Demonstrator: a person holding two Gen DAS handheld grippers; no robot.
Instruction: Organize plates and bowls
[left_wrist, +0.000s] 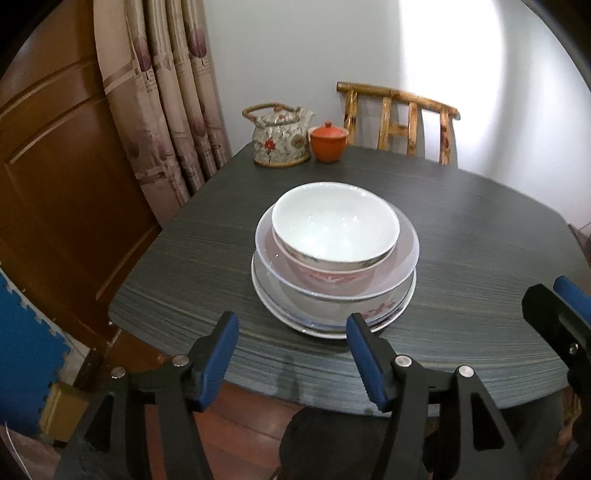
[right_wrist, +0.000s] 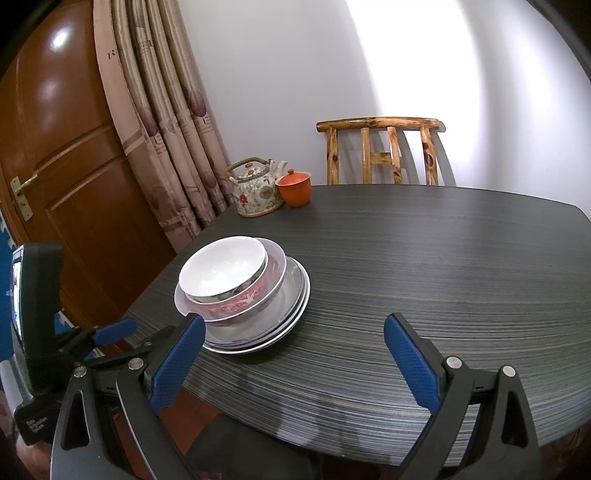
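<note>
1. Here, the left gripper (left_wrist: 293, 354) hovers level at the near edge of the dark wood-grain surface (left_wrist: 480, 258), its blue-padded jaws spread wide and holding nothing, pointing straight at the stack.
2. The right gripper (right_wrist: 293, 358) hangs beside it, to its right, jaws likewise parted and empty; its left pad overlaps the stack only in view.
3. The white porcelain bowl (left_wrist: 334, 229) sits nested in a red-patterned bowl (left_wrist: 332, 275), inside a wider pale bowl (left_wrist: 404, 254), atop stacked white plates (left_wrist: 280, 314).
4. A floral ceramic teapot (left_wrist: 279, 138) and an orange lidded cup (left_wrist: 328, 142) stand together at the far edge, before a wooden chair (left_wrist: 402, 122).
</note>
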